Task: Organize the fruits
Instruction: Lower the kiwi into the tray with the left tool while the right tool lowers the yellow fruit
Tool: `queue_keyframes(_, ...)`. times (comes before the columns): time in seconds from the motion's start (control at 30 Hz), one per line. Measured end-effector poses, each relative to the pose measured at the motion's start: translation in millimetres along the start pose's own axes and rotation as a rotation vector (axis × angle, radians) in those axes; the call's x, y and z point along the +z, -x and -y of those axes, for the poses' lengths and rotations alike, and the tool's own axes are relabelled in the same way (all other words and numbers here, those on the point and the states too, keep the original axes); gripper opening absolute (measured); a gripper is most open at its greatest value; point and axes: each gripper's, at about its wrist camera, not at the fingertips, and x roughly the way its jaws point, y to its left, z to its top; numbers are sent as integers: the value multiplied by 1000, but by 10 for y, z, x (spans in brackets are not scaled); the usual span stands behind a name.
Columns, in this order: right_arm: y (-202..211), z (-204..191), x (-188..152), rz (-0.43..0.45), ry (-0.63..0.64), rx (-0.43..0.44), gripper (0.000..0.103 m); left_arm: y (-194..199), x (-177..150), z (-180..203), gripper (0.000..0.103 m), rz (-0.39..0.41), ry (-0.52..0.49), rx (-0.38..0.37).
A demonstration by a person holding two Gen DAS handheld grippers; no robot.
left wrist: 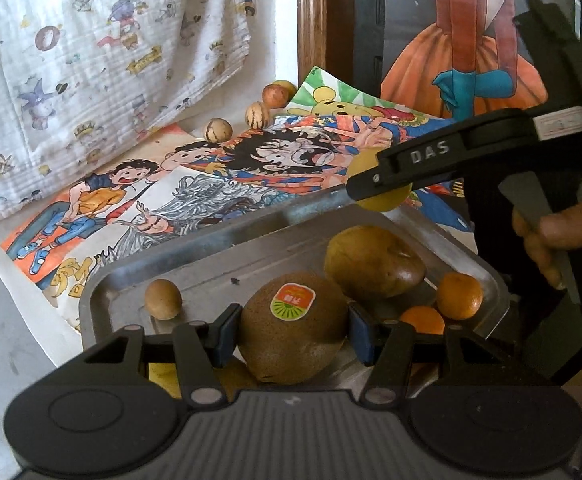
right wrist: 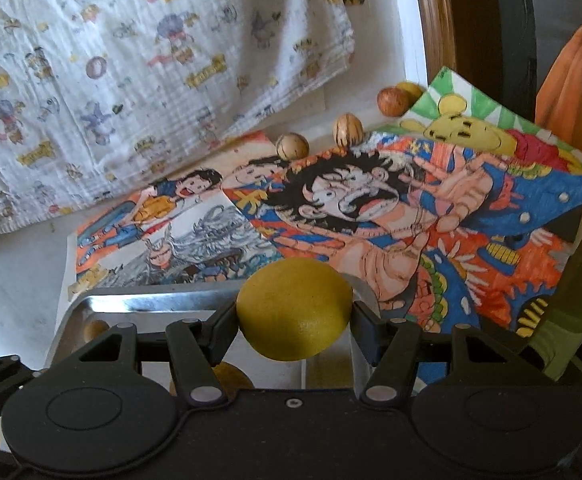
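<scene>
Left hand-held gripper (left wrist: 293,330) clamps kiwi (left wrist: 291,326) over metal tray (left wrist: 471,256). Right hand-held gripper (right wrist: 293,316) clamps yellow fruit (right wrist: 293,308) at tray far edge. Only left view shows oranges (left wrist: 459,296).

Home, prob. kid's room: cartoon-print cloth (right wrist: 139,80), hand-coloured drawings (right wrist: 431,208) on floor.

Left gripper (left wrist: 291,330): matte black plastic body w/ ribbed grey centre panel, two round discs at lower corners, silver pivot pins on the linkage arms, blue pads (left wrist: 222,334) on the fingers. Right gripper (right wrist: 293,320): same black build, silver pins, small screw at centre; from the left cam, upper right of frame, its side reads "DAS" w/ a white label.
</scene>
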Motion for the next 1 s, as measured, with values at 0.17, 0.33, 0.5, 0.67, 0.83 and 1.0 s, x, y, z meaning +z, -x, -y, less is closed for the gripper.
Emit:
queue_keyframes(0.17, -127, -5, -18, -30, -3, -1, 63, 8, -9, 25, 60, -4, -10, 0)
queue_keyframes(0.33, -223, -10, -59, -57, -13, -11, 63, 13, -32, 45, 60, -4, -24, 4)
queue_keyframes(0.5, -241, -26, -70, -56, -6, -19, 63, 11, -43, 69, 60, 0, -41, 11)
queue_keyframes(0.67, -242, -37, -91, -53, 6, -27, 63, 4, -55, 88, 60, 5, -56, 19)
queue_keyframes(0.83, -242, -38, -95, -55, 6, -26, 64, 7, -73, 103, 60, 10, -70, 24)
queue_keyframes(1.0, -241, -40, -97, -55, 7, -27, 64, 9, -82, 117, 61, 14, -78, 32)
